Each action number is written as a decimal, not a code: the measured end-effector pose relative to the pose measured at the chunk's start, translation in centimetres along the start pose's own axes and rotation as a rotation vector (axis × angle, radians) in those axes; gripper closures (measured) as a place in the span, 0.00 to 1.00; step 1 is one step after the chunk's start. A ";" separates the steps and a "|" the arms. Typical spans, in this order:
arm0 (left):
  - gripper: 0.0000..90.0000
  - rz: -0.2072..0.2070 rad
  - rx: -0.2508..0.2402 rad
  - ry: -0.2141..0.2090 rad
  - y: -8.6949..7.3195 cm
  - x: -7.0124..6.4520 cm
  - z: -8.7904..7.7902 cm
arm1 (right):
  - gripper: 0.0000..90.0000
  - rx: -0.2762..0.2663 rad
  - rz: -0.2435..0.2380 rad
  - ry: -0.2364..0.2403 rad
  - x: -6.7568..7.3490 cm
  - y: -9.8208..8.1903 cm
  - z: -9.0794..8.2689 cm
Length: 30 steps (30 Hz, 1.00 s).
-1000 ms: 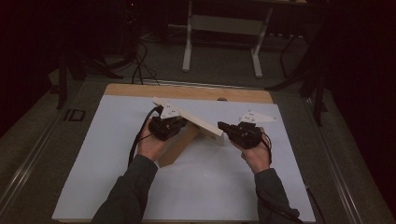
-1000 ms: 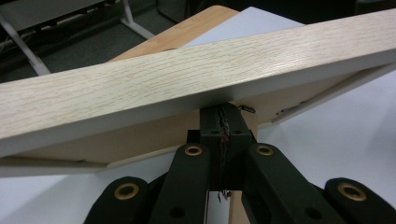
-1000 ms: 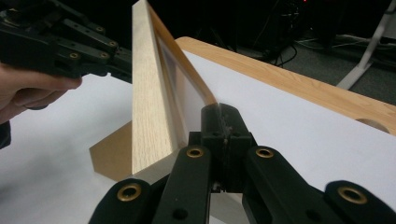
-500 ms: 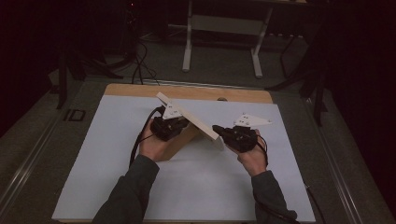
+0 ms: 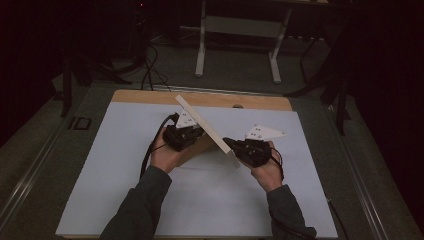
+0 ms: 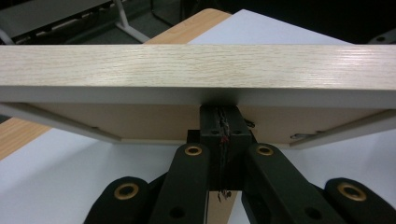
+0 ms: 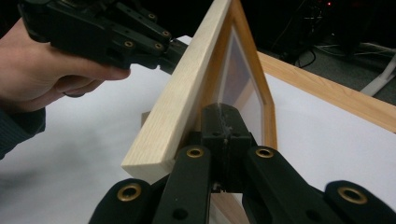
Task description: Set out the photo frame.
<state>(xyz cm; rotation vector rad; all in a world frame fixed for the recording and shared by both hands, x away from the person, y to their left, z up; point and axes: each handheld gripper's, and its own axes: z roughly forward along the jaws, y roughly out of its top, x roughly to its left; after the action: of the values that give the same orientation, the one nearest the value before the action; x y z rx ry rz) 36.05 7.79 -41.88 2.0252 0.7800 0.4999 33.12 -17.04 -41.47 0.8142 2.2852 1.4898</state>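
Observation:
A light wooden picture frame [image 5: 205, 129] is held tilted on edge above the white mat [image 5: 115, 170], its top rail running diagonally from far left to near right. My left gripper [image 5: 192, 132] is shut on the frame's edge from the left; in the left gripper view its jaws [image 6: 219, 126] meet under the wooden rail [image 6: 196, 65]. My right gripper [image 5: 231, 146] is shut on the near right end. In the right gripper view its jaws [image 7: 223, 123] pinch the inner rim of the frame [image 7: 177, 107], with the left gripper [image 7: 170, 46] and its hand beyond.
The white mat covers most of a wooden table, whose bare strip [image 5: 150, 96] shows along the far edge. Beyond it stand the white legs of a desk [image 5: 202, 45] and floor cables [image 5: 147, 70]. Metal rails run along both sides.
The frame has swung to a steeper diagonal, its far end rising toward the back. The right hand has shifted slightly left and nearer. Both grips have held.

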 end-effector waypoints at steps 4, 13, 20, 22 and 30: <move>1.00 0.000 -0.003 -0.007 0.1 0.3 0.2 | 1.00 0.005 -0.008 0.007 0.3 0.0 0.1; 1.00 -0.007 0.006 -0.044 0.4 1.2 0.7 | 1.00 0.026 -0.015 0.030 0.8 -0.5 0.8; 1.00 -0.023 -0.001 -0.080 0.2 1.4 -0.1 | 1.00 0.033 -0.010 0.034 0.7 -1.0 0.8; 1.00 -0.022 -0.003 -0.081 0.3 1.3 -0.4 | 1.00 0.034 -0.010 0.034 0.7 -1.2 0.7; 1.00 -0.005 -0.002 -0.103 0.2 0.6 -1.3 | 1.00 0.037 -0.021 0.049 1.1 -1.3 0.6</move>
<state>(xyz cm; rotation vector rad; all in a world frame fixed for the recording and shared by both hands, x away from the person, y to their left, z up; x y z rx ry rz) 35.75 8.91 -40.98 2.0299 0.7215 0.3904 32.15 -16.34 -42.79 0.7691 2.3560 1.4783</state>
